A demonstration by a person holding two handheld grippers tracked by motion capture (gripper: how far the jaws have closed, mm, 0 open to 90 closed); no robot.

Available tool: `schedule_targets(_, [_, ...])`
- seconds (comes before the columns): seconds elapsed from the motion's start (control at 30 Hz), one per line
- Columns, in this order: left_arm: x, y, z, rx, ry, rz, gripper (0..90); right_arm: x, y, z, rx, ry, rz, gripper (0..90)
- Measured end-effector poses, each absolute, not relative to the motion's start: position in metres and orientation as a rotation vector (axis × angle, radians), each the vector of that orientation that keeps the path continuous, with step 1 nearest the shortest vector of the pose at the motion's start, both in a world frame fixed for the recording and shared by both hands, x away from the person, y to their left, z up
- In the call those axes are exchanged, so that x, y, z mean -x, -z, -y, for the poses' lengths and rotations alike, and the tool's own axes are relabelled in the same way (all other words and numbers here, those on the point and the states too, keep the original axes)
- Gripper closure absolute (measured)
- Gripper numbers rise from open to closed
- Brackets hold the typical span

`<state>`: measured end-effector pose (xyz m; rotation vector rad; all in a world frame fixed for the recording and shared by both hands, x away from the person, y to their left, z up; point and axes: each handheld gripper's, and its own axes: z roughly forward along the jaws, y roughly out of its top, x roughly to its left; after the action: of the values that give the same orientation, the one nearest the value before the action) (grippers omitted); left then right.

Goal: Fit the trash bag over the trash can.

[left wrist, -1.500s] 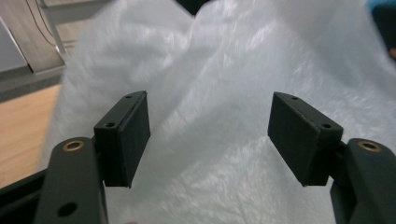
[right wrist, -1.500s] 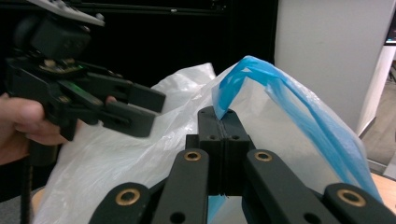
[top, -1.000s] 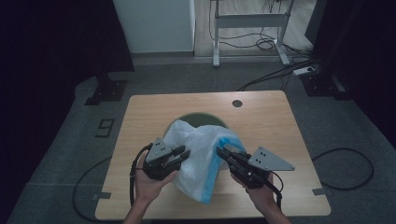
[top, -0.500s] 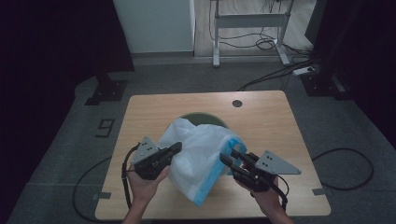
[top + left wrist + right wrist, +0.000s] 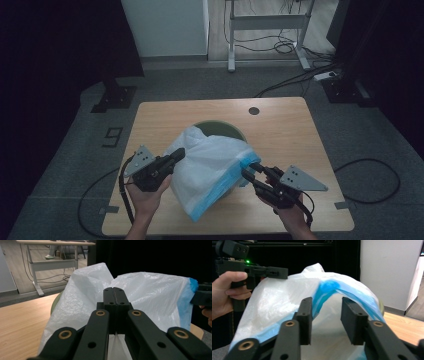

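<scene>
A white plastic bag (image 5: 210,165) with a blue rim is draped over a green bin (image 5: 225,127) on the wooden table (image 5: 165,115). My left gripper (image 5: 179,152) is shut on the bag's left side; in the left gripper view its jaws (image 5: 113,290) meet with a fold of white film pinched under them. My right gripper (image 5: 250,170) stands at the bag's blue right edge. In the right gripper view its jaws (image 5: 325,305) stand apart with the blue rim (image 5: 329,287) running between them, pads not pressing. These jaws have just been closing a little.
A round cable hole (image 5: 254,110) sits near the table's far edge. Beyond the table stand a white cabinet (image 5: 165,25) and a metal desk frame (image 5: 265,25) with cables on the floor. A "9" (image 5: 112,136) is marked on the floor at left.
My left gripper pulled the bag's side out to the left and slightly up, spreading the bag wider. My right gripper's jaws opened off the blue rim and dropped a little.
</scene>
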<state>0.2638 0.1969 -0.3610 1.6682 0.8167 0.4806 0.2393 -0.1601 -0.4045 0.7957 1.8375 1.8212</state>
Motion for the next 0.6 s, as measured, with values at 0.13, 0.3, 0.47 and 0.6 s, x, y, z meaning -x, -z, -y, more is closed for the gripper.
schedule_targets(0.13, [-0.263,0.362,-0.2,-1.657,-0.482,-0.823,90.0,-0.242,0.405,0.161,-0.812,-1.836,-1.842,75.6])
schedule_targets(0.3, [-0.263,0.362,-0.204,-1.642,-0.482,-0.831,90.0,-0.247,0.402,0.159,-0.826,-1.829,-1.848,89.0])
schedule_targets(0.47, [-0.265,0.362,-0.211,-1.612,-0.491,-0.852,90.0,-0.25,0.403,0.16,-0.87,-1.798,-1.84,89.1])
schedule_targets(0.6, [-0.267,0.363,-0.217,-1.588,-0.498,-0.875,90.0,-0.258,0.407,0.169,-0.914,-1.741,-1.844,89.1])
